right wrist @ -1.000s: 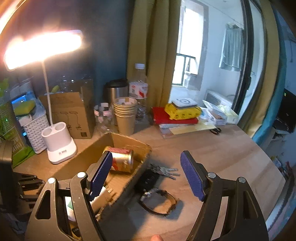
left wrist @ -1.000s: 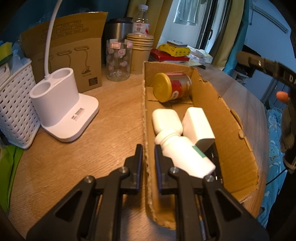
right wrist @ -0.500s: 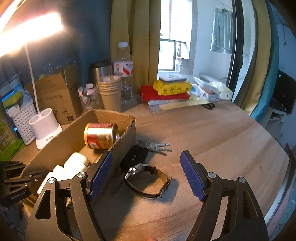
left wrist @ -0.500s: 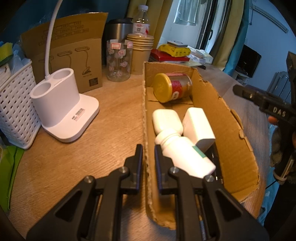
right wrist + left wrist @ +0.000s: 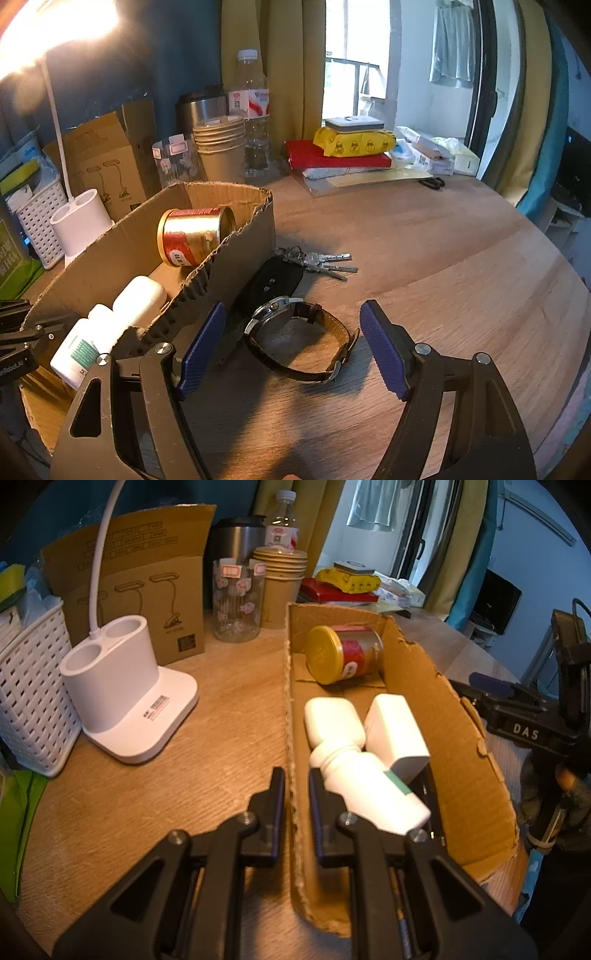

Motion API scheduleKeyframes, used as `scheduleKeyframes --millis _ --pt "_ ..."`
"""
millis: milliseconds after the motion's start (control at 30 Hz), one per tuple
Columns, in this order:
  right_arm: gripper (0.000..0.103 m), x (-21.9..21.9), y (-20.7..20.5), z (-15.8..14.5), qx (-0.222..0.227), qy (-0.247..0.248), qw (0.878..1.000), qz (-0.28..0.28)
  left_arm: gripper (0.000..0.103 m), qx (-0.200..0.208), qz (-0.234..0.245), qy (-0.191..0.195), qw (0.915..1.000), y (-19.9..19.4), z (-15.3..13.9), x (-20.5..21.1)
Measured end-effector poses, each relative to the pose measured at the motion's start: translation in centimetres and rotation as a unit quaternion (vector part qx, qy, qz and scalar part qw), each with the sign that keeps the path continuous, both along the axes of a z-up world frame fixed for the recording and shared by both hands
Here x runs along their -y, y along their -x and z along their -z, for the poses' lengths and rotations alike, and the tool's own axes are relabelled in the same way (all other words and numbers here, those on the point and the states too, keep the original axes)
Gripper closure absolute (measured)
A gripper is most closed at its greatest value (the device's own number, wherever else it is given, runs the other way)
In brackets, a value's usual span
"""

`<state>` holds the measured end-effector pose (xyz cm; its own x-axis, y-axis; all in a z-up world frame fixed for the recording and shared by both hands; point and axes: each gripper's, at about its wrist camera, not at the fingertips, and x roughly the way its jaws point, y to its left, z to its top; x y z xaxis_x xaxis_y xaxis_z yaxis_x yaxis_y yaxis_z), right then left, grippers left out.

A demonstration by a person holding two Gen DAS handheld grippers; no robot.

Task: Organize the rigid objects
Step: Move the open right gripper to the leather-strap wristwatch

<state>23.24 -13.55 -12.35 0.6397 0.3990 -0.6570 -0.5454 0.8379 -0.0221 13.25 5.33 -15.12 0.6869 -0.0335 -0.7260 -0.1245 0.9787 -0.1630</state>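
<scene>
Cardboard box in left claw

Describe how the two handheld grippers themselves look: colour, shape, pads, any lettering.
Both are black, angular two-finger frames with triangular cut-outs and silver screw heads. The right gripper has ribbed blue pads on its fingers. From the left wrist view its body carries white "DAS" lettering and a thin black cable. The left gripper has dark blue pads too.
</scene>
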Motion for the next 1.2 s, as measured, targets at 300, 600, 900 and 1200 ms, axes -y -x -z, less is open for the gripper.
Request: scheduleKeyframes --millis 300,600,900,1200 --pt "0.035 -0.9 -0.7 1.2 -0.007 0.014 1.0 -0.007 0.089 0.0 0.0 0.0 1.0 0.0 0.0 0.0" --pt "0.06 -0.7 -1.0 1.9 -0.022 0.02 1.0 -0.01 0.089 0.0 0.0 0.0 1.0 0.0 0.0 0.0" --pt "0.064 1.2 -1.3 1.8 -0.034 0.022 0.999 0.005 0.089 0.0 0.0 0.0 1.0 0.0 0.0 0.0" --pt "0.064 -0.7 -2.4 2.4 -0.055 0.023 0.998 -0.001 0.089 0.0 0.0 0.0 1.0 0.0 0.0 0.0"
